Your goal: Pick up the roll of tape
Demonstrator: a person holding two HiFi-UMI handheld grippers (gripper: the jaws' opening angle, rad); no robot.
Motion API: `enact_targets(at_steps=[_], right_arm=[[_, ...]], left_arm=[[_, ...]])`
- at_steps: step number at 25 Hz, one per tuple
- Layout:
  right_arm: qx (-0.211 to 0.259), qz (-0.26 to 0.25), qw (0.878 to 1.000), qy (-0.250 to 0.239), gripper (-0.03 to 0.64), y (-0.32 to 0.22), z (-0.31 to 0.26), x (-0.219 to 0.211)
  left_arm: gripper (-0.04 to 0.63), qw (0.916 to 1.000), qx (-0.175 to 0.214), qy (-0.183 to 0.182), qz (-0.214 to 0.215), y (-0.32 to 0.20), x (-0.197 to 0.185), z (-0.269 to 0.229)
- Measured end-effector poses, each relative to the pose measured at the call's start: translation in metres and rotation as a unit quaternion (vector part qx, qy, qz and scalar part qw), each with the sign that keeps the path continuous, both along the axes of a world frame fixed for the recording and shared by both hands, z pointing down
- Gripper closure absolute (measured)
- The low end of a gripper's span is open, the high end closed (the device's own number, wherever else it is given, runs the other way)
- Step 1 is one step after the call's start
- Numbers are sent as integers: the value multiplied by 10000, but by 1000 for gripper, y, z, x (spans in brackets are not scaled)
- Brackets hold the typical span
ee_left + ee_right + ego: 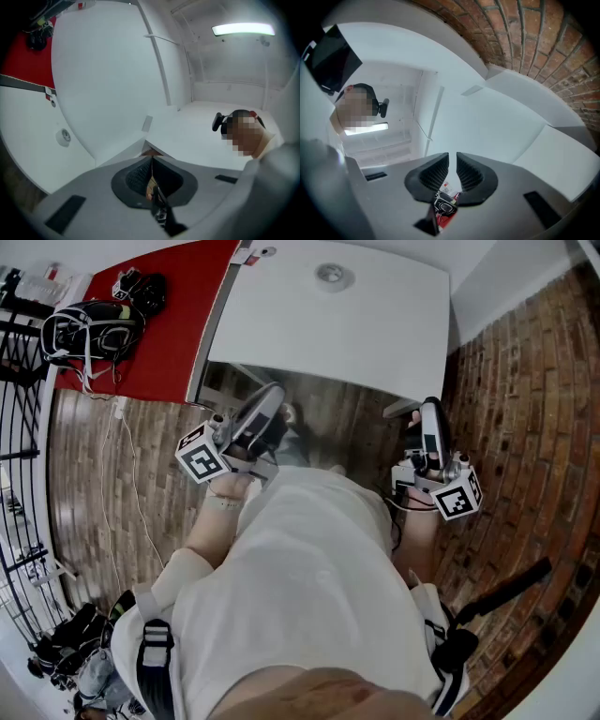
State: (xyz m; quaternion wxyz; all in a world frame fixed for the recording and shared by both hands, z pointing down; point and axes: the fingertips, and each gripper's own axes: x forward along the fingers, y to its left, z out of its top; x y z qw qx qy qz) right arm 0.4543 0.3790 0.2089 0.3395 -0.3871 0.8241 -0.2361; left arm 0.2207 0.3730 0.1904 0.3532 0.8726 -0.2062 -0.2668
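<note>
White desk (375, 334) ahead of the person, red desk (178, 324) butted against its left edge. Brick-pattern floor (525, 381) below and to the right.

Roll of tape (330, 276): lies flat on the white desk, near the far edge, roughly mid-width. White-grey, small, alone on that stretch of the top. Untouched. It also shows in the left gripper view, low at the left on the white top.

Left gripper (151, 161): held off the desk, in front of its near edge toward the left corner, tilted slightly upward. Ribbed fingers pressed together along one thin seam; nothing between them.

Right gripper (452, 157): held off the near right corner of the white desk, also tilted up a little. Fingers drawn in to a slim slit at the tips; nothing caught in it.

Both grippers well apart from the tape, which sits across the desk from them.

Red desk carries a black bundle with white cords (89, 329) at its left end.
</note>
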Motion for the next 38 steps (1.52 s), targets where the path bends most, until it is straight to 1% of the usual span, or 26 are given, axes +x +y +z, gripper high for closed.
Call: enact_targets(at_steps=[8,14,20,27,31,35,38], right_arm=[[-43,290,9995,78,578,-50,-2,-13],[-89,463,9988,143,578,-97,-3,-23],[-145,579,9976,344,577,-151,-7,-38],[-239,690,9956,590,577,-220,-6,-70],[-311,739,9948,621,575,-248,-4,-77],[-401,728,9916,993,564,-290,-3,-106],[-478,729,9889,1201,546,-311,-3,-115]], left_arm=[[586,9999,-50,-10,150,-63,-24,4],[586,9996,-45,58,269,-117,-37,4],[586,9994,-130,108,311,-173,-54,6],[586,9990,-298,173,295,-240,-96,20],[586,9988,-358,188,290,-267,-108,26],[586,9980,-480,251,330,-305,-135,34],[586,9971,-572,293,401,-321,-145,41]])
